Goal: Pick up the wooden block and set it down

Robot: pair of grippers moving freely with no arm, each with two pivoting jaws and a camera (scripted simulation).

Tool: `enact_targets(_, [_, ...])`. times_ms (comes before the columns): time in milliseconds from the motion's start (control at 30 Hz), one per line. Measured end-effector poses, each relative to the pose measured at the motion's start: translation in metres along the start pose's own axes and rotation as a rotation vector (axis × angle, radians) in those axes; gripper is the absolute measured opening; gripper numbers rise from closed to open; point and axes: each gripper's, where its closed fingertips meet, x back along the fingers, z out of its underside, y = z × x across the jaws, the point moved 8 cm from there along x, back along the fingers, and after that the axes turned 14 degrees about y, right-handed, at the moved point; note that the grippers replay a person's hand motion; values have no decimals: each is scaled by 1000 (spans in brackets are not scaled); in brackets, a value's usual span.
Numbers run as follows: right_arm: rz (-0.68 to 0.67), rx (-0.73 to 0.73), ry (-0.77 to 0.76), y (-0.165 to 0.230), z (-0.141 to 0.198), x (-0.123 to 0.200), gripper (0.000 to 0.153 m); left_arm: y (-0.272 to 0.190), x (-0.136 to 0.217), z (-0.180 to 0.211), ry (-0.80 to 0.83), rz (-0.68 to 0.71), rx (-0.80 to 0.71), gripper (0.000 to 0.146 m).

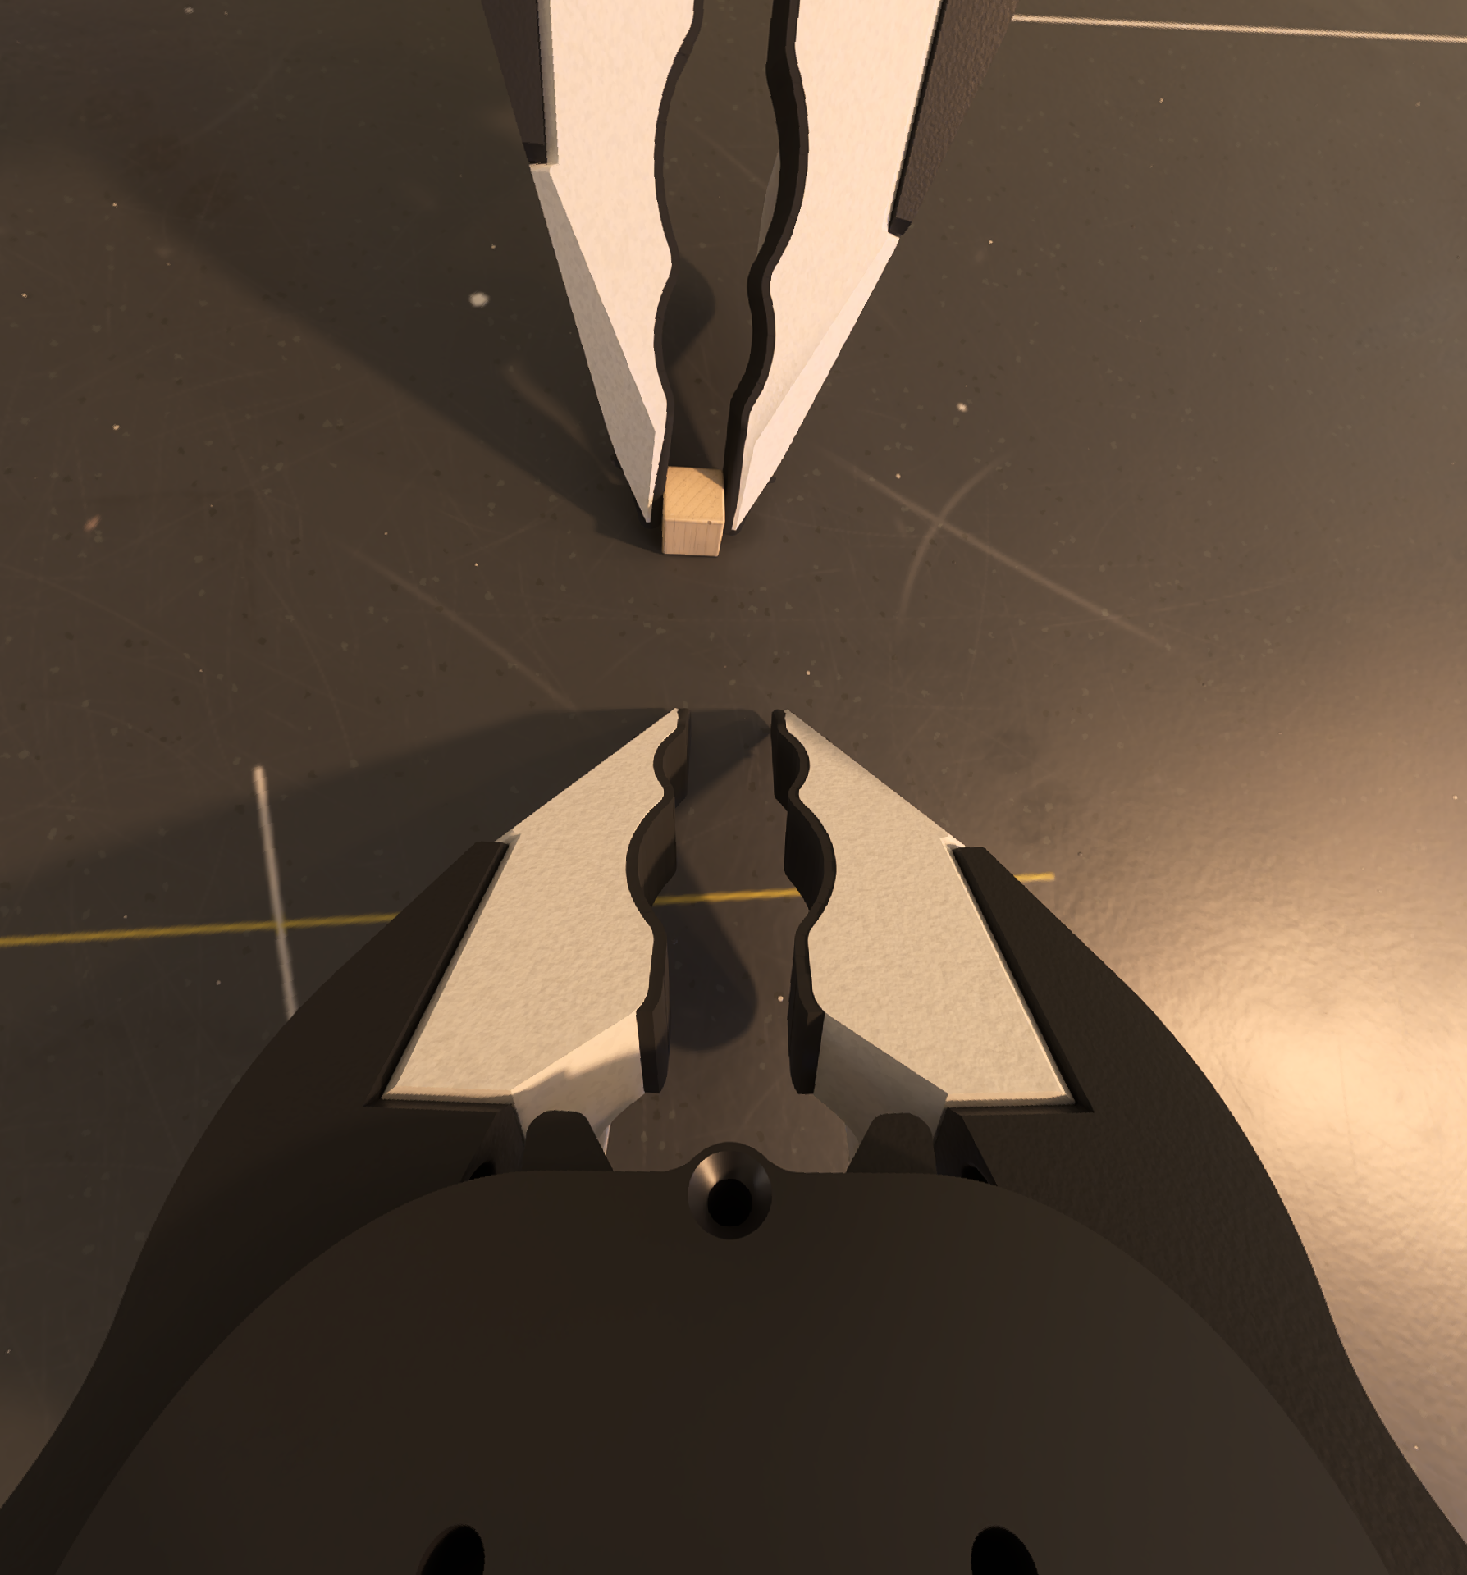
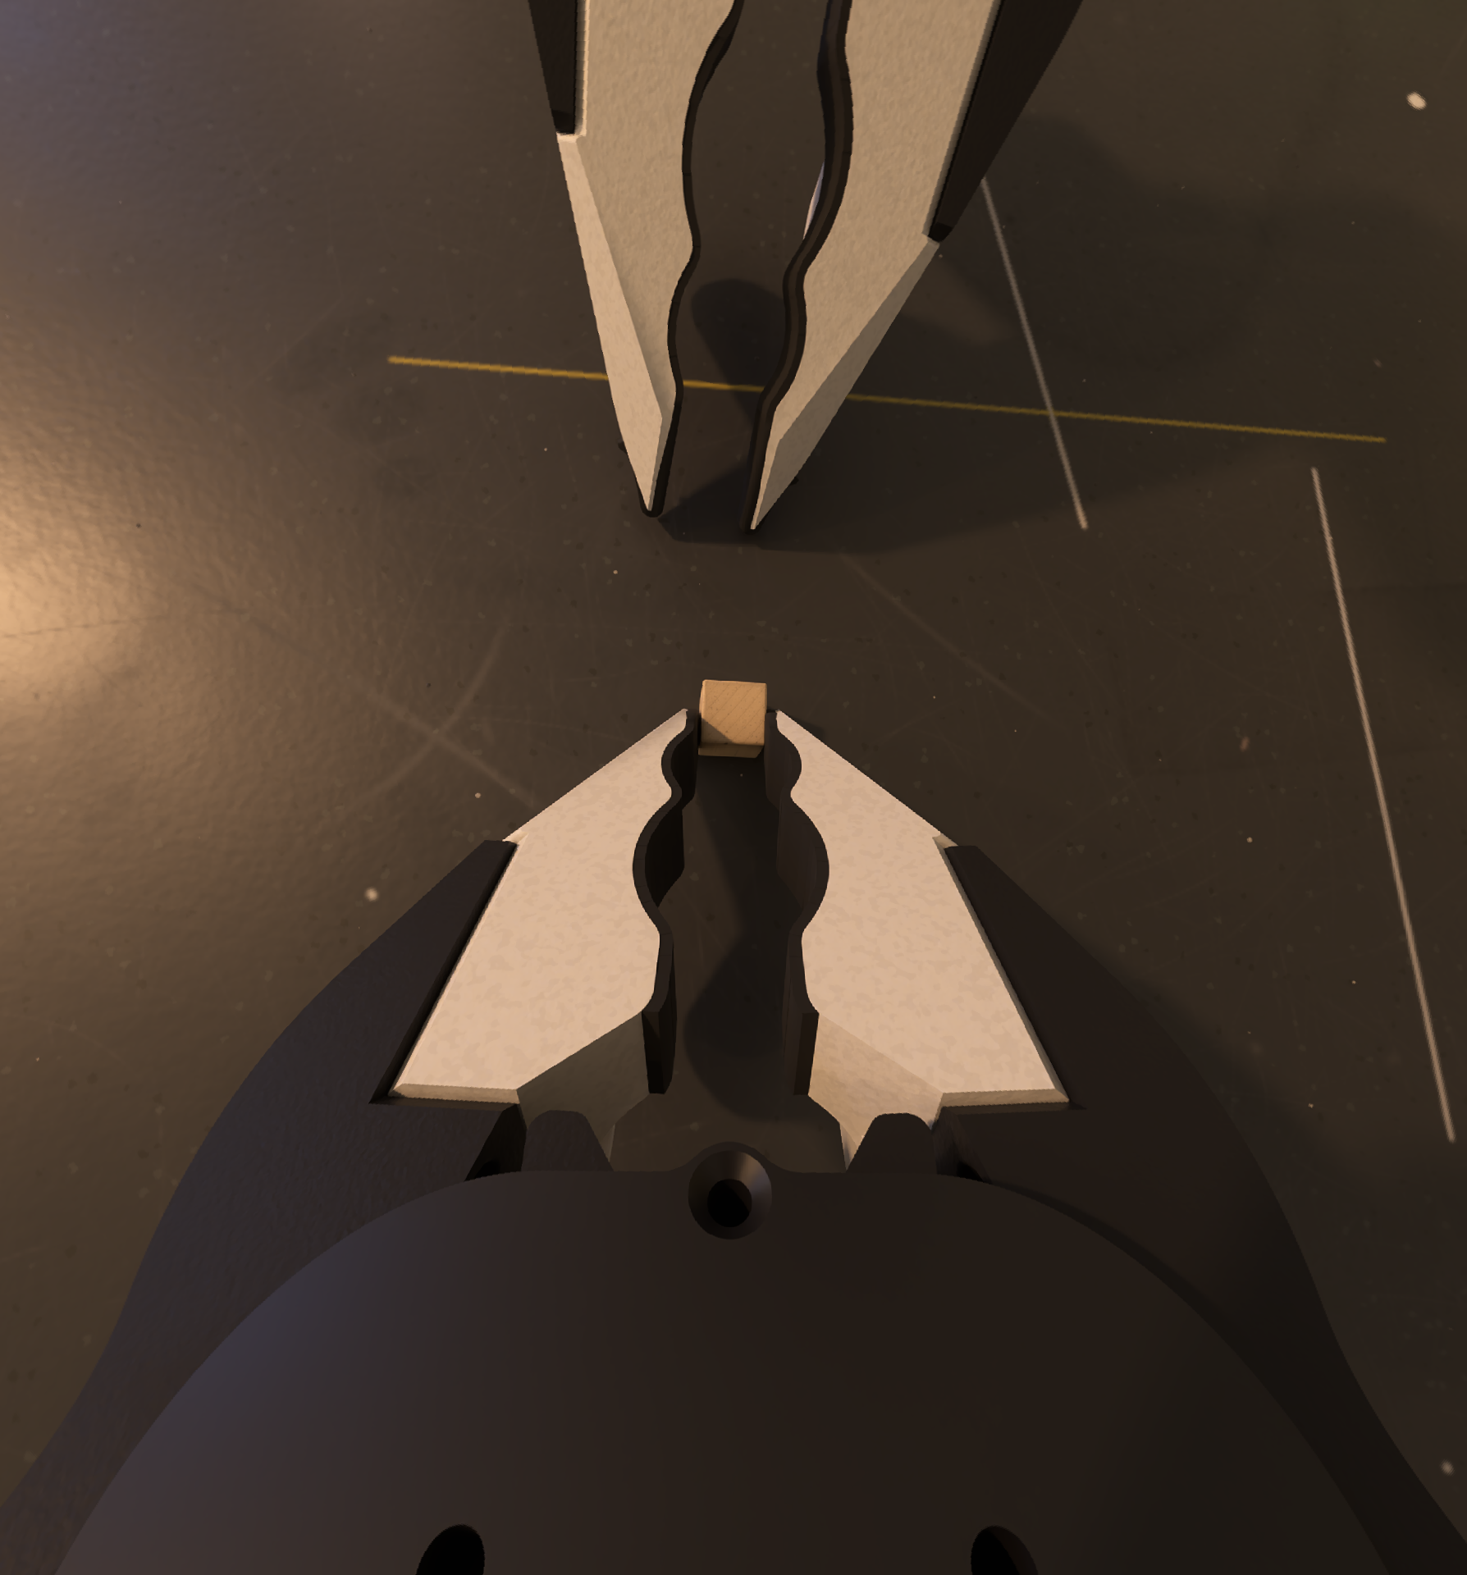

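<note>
A small pale wooden block (image 2: 732, 720) sits between the fingertips of my right gripper (image 2: 732, 714), whose pads press on both of its sides. In the left wrist view the same block (image 1: 694, 516) shows low at the dark table (image 1: 287, 554), between the right gripper's tips (image 1: 694, 522); I cannot tell whether it touches the surface. My left gripper (image 1: 730, 714) is open and empty, facing the block from a short distance. It also shows in the right wrist view (image 2: 703, 518), tips pointing down near the table.
The dark tabletop (image 2: 287, 639) is scratched and speckled. A thin yellow line (image 1: 159, 933) and a white line (image 1: 274, 878) are marked on it near the left gripper. More white lines (image 2: 1386, 810) run along the right side in the right wrist view.
</note>
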Motion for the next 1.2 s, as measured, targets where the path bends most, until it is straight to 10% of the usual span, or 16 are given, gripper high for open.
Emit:
enact_targets(467, [149,-232,-174,-21,21,13,15,27,32,25,-225,-92,155,38])
enact_targets(1200, [119,-274,-17,-31,23,5,15,66,68,36,-187,-200,165,38])
